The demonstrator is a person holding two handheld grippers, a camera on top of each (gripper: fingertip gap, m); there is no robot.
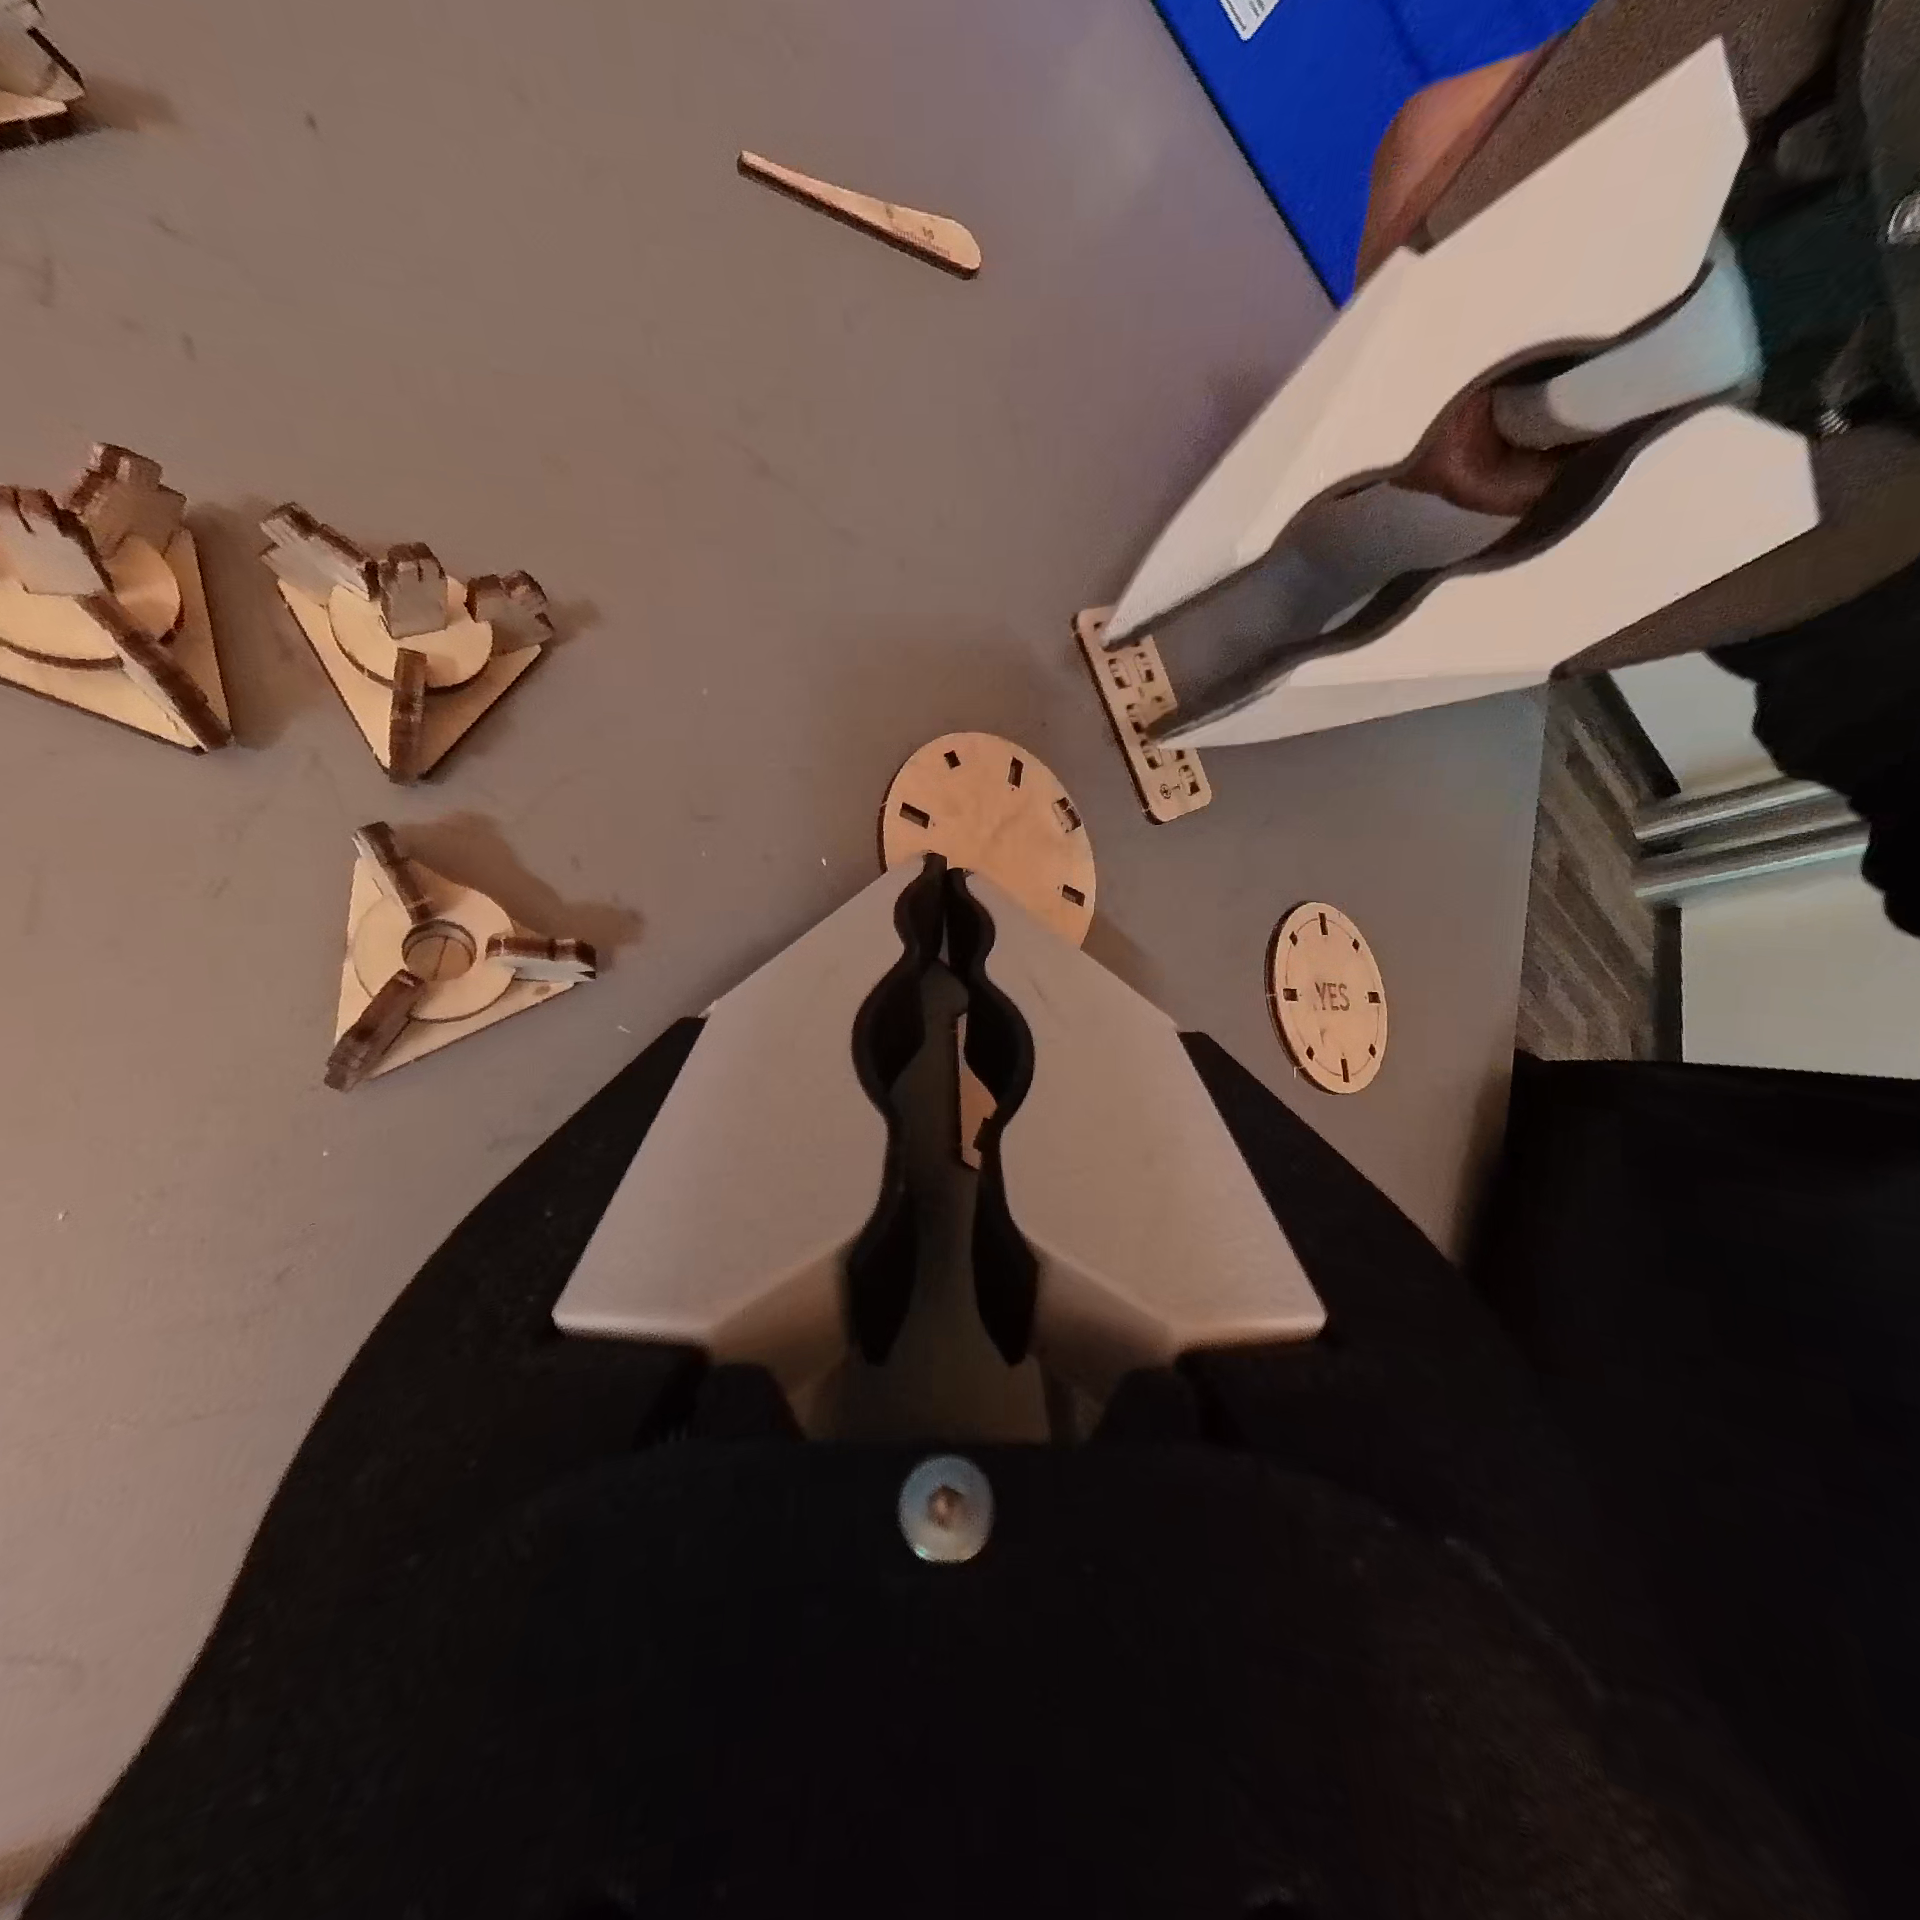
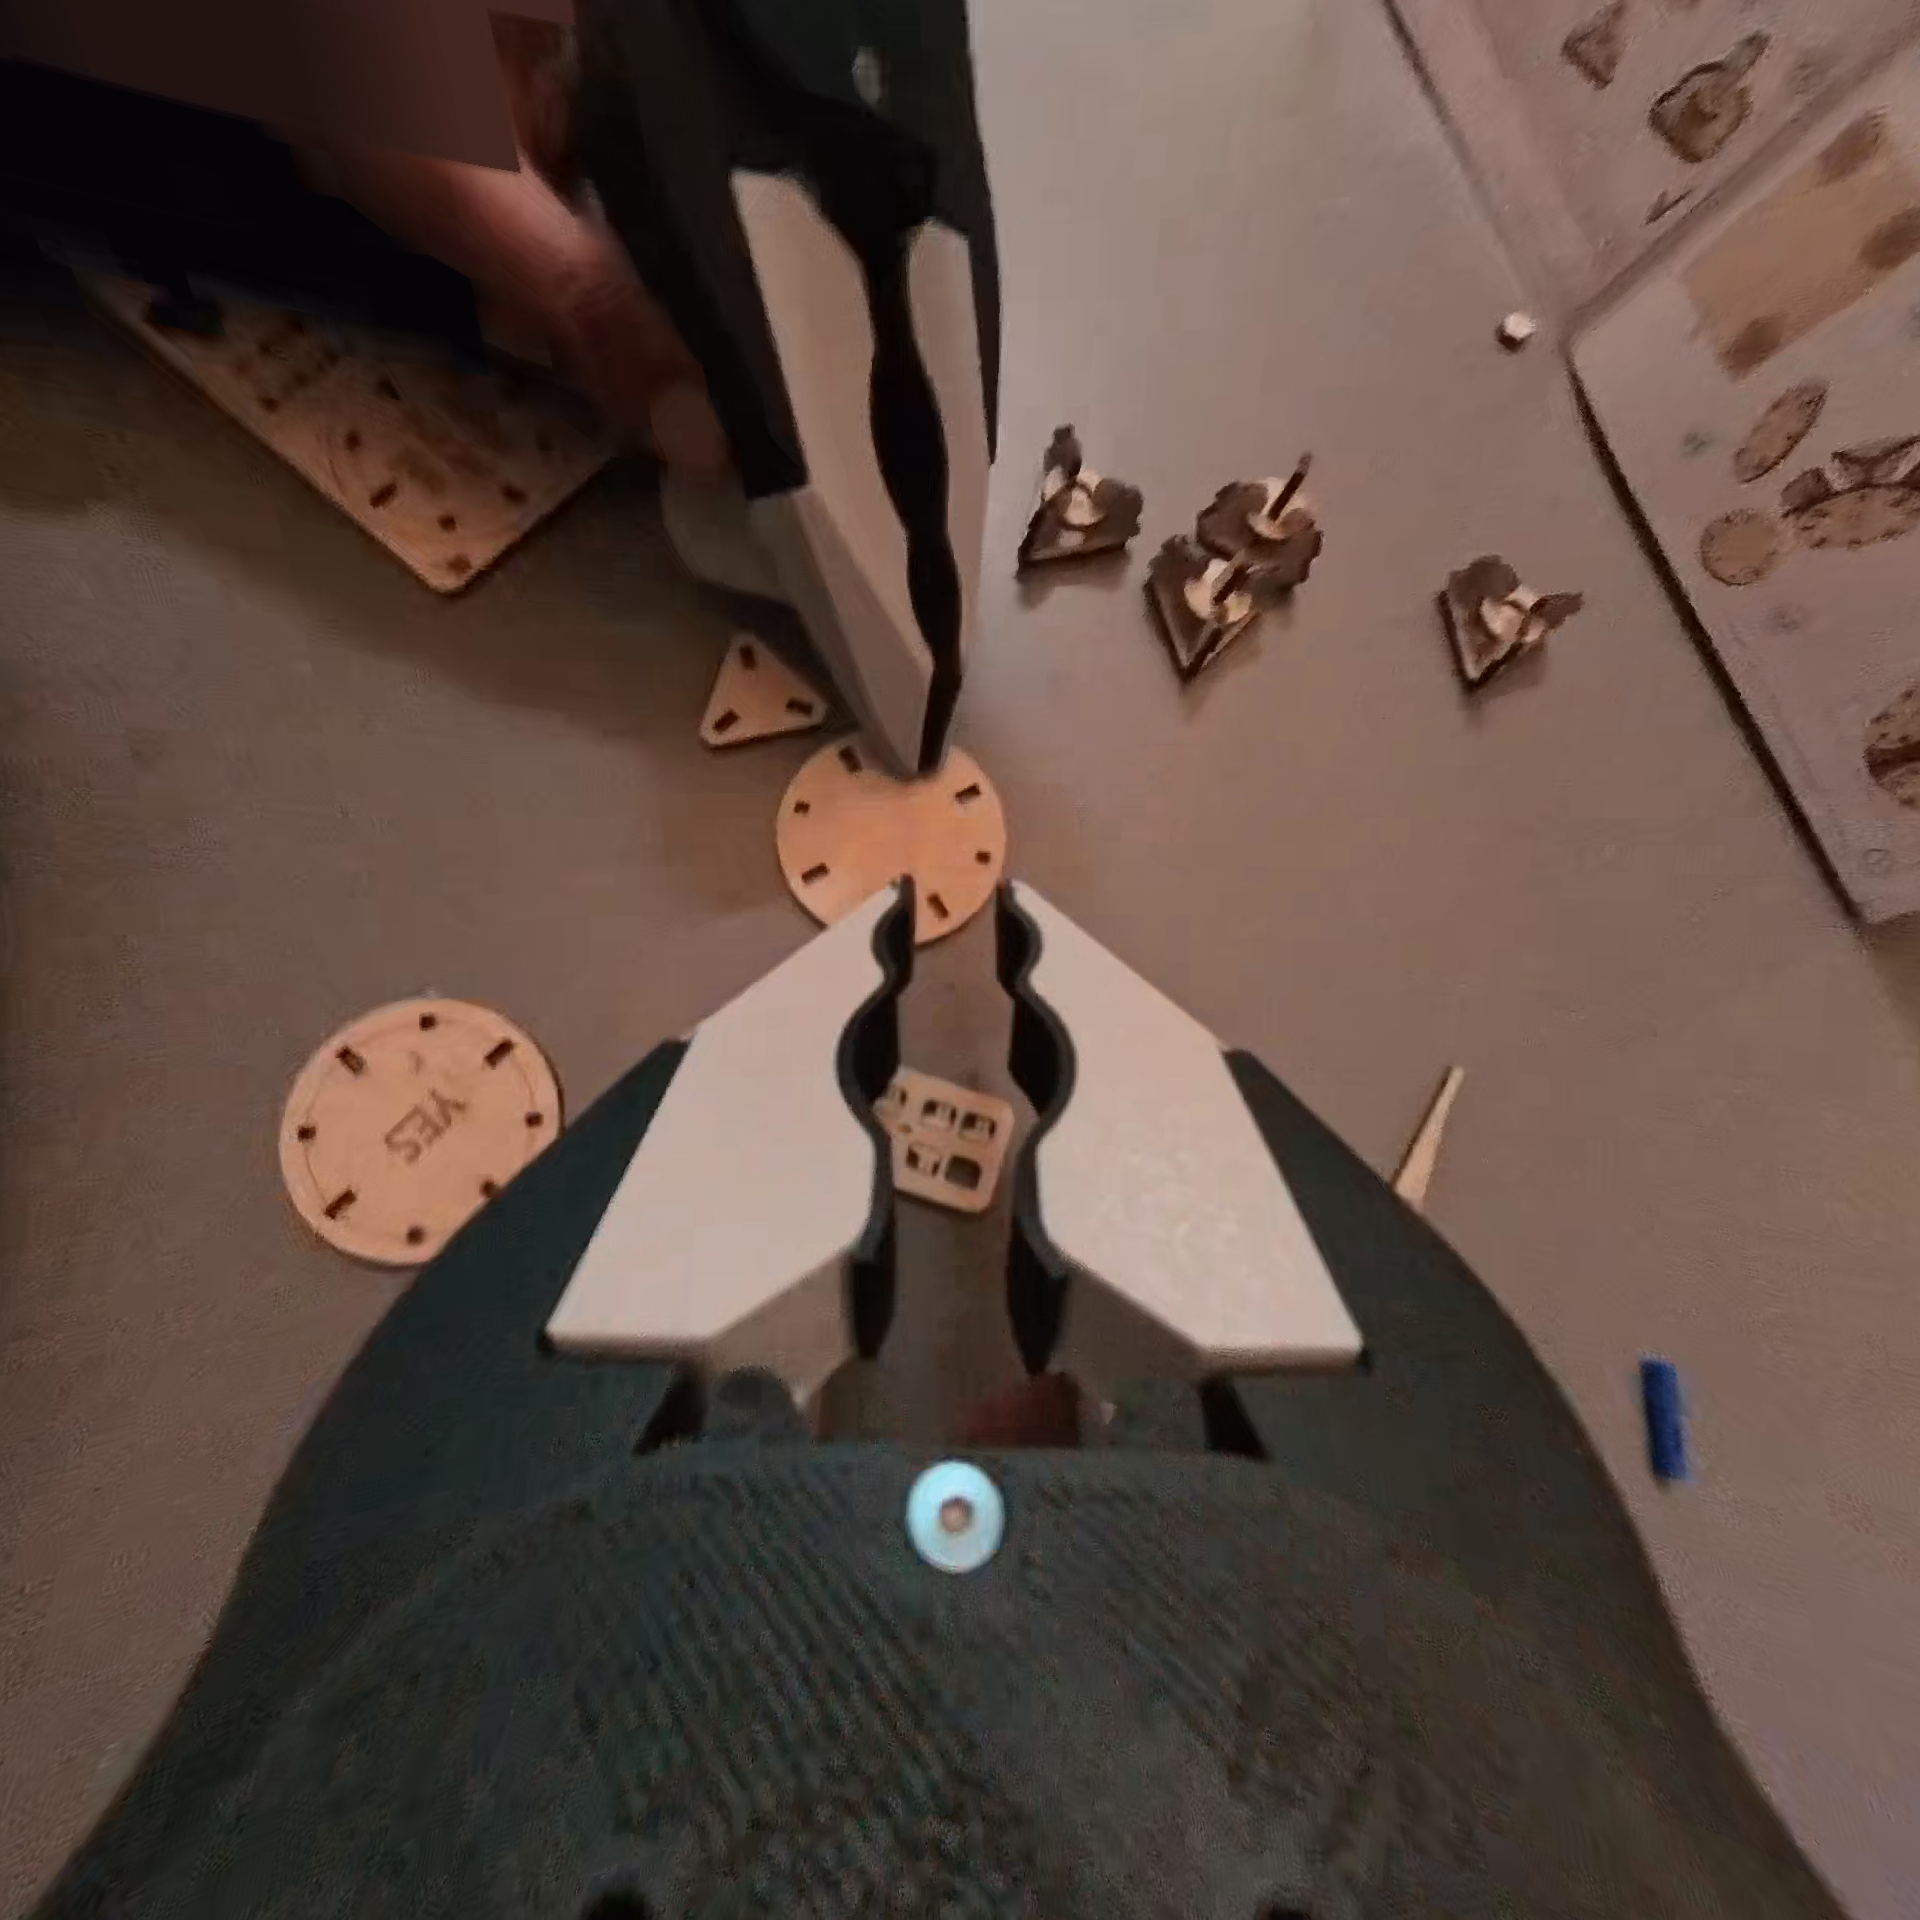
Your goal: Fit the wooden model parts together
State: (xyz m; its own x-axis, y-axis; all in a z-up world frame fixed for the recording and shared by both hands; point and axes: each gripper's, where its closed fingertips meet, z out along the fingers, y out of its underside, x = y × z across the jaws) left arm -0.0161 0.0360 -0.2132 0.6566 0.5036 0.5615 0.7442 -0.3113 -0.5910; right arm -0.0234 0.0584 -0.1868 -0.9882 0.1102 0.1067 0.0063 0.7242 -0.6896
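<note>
My left gripper (image 1: 940, 868) is shut, and its closed tips rest on the rim of a plain slotted wooden disc (image 1: 997, 821) that lies flat on the grey table (image 1: 675, 416). I see nothing between its pads. The right wrist view shows the left gripper (image 2: 925, 764) coming down on the disc's (image 2: 883, 842) far edge. My right gripper (image 2: 956, 896) is open, with its tips over the disc's near edge. A small rectangular wooden piece with cut-outs (image 2: 945, 1148) lies flat on the table under its fingers, not gripped. In the left wrist view the right gripper (image 1: 1135, 681) hovers over that piece (image 1: 1169, 779).
A second disc with engraved writing (image 1: 1328, 997) lies near the table's right edge (image 1: 1527, 935). Three triangular wooden assemblies (image 1: 416, 644) stand to the left. A flat triangle (image 2: 758, 696), a wooden stick (image 1: 862, 213), a holed board (image 2: 364, 436), a blue box (image 1: 1330, 104) and cut-out sheets (image 2: 1766, 520) lie around.
</note>
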